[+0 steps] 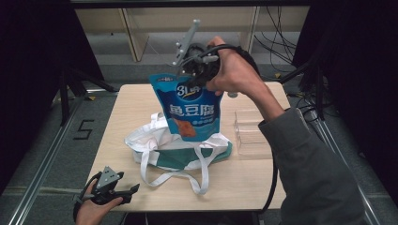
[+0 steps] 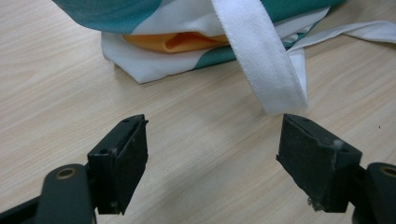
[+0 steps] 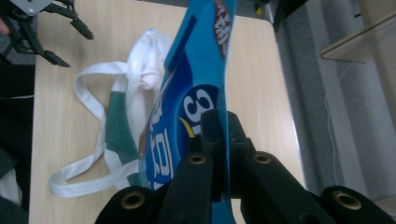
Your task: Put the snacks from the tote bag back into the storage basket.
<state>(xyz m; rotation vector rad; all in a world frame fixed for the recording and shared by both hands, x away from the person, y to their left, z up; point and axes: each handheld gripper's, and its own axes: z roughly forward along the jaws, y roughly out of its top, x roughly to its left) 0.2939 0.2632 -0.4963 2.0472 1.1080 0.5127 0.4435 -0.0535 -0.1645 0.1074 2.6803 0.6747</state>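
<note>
Snack pouch (image 1: 190,108), blue and tall, hangs above the table (image 1: 141,101), its bottom edge at the mouth of the white-and-green tote bag (image 1: 178,150). The right tongs (image 1: 197,70) are clenched on its top edge; the left tongs (image 1: 115,192) rest released near the strap (image 2: 266,65). Judging by this, the pouch is mid-transfer; next comes a steady carry.

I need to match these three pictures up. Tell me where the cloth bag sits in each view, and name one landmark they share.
High view: the cloth bag lies mid-table, under the blue snack pouch that the right gripper holds up.
Left gripper view: at the top edge, green and white, its white strap hanging down toward the open left gripper.
Right gripper view: left of the pouch, flat on the table.
Shared landmark: the white strap on the wooden table.
</note>
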